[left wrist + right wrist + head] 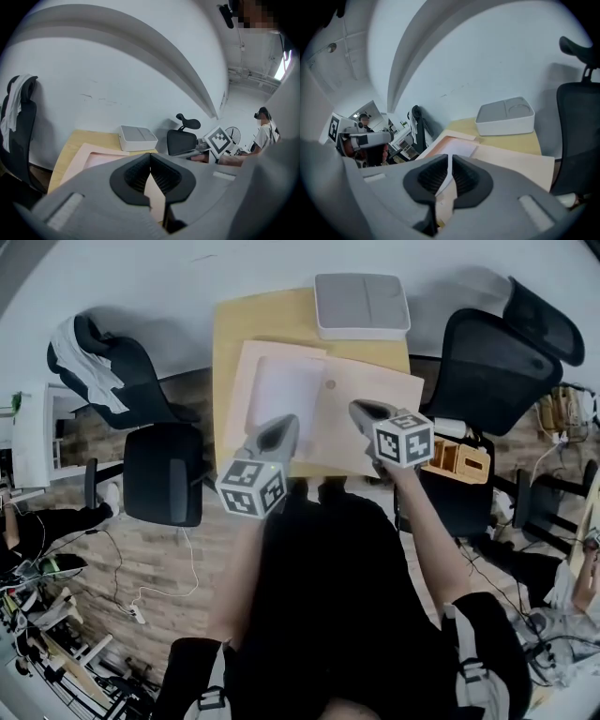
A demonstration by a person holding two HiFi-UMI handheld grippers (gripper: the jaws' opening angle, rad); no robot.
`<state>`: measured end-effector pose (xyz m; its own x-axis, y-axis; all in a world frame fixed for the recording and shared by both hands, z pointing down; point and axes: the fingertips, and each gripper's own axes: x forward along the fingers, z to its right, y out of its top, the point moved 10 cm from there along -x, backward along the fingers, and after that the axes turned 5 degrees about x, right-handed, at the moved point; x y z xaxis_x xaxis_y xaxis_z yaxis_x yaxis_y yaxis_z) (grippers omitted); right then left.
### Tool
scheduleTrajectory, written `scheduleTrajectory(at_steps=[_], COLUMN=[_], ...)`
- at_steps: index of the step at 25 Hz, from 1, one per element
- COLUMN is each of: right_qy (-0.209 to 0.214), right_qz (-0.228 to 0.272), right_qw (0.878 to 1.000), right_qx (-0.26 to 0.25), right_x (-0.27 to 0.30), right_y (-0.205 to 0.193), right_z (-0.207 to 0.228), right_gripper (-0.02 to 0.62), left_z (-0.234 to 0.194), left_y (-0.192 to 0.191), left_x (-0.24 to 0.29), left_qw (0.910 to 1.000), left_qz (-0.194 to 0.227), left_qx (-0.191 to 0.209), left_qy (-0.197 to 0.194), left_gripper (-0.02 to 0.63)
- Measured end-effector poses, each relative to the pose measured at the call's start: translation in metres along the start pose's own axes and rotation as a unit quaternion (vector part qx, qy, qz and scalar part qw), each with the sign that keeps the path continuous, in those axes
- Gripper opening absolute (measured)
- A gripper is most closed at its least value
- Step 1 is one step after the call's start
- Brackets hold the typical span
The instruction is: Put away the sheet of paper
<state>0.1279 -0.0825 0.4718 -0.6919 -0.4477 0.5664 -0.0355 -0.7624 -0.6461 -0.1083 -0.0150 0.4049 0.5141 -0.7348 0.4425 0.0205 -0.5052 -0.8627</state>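
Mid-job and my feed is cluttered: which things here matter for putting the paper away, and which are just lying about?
Part of the job:
- sheet of paper
- beige folder under it, apparently pinched at its near edge by the right gripper

Just lying about:
- white box at the table's far end
- office chairs

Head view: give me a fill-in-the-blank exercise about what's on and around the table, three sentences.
1. The white sheet of paper lies on the beige ____.
2. The white box stands at the far edge of the wooden ____.
3. At each side of it stands a black office ____.

Missing words: folder; table; chair.
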Motion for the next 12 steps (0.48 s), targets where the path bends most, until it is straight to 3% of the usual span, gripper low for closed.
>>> scheduleTrajectory(at_steps=[12], right_qy=[0.038], right_qz=[0.097], right_qw=[0.994], right_qx=[-0.035], right_x=[-0.051], right_y=[0.024], right_z=[-0.035], right_gripper=[0.003], left_z=[0.005], left_y=[0.010], left_x=[-0.009], left_qw=[0.9998], left_qz=[0.017], left_qx=[0.005], left_qy=[0.010], left_gripper=[0.009])
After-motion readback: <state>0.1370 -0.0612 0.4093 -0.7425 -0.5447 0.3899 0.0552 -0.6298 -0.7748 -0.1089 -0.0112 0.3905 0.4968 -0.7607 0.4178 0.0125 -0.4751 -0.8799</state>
